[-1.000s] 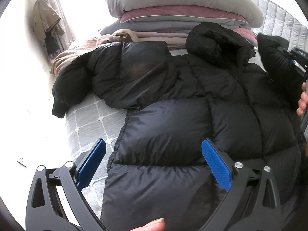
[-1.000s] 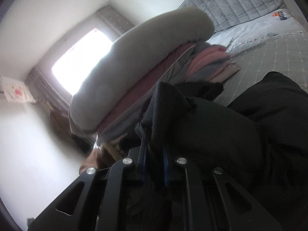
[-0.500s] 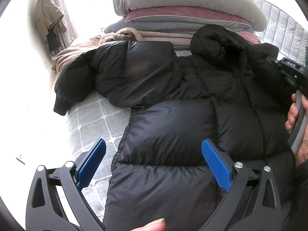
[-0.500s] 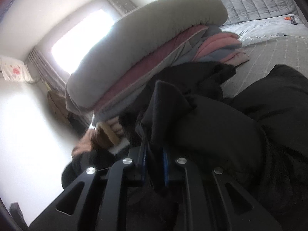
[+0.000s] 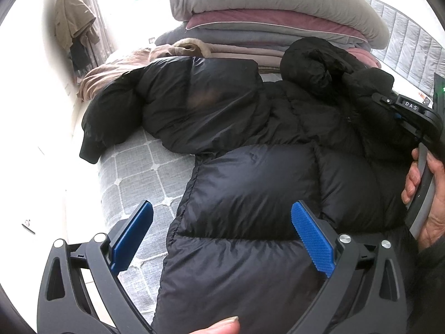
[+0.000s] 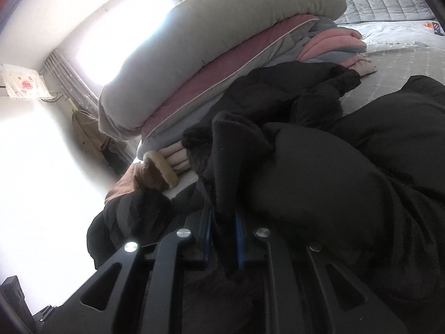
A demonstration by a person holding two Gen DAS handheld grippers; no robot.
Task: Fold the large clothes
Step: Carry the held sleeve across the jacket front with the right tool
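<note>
A large black puffer jacket (image 5: 258, 183) lies spread on the grey quilted bed (image 5: 133, 172), hood (image 5: 311, 61) at the far end, one sleeve (image 5: 111, 122) stretched to the left edge. My left gripper (image 5: 222, 231) is open and empty, hovering over the jacket's lower left hem. My right gripper (image 6: 222, 233) is shut on the cuff of the jacket's other sleeve (image 6: 319, 183), held over the jacket's chest. It also shows at the right in the left wrist view (image 5: 400, 111).
A stack of folded bedding and clothes (image 5: 278, 19) stands behind the hood. A brown garment (image 5: 116, 72) lies at the bed's far left corner. A coat (image 5: 72, 22) hangs by the curtain. The bed's left edge drops to the floor.
My right gripper has carried the sleeve inward over the jacket's chest, toward the left. My left gripper has stayed open over the hem.
</note>
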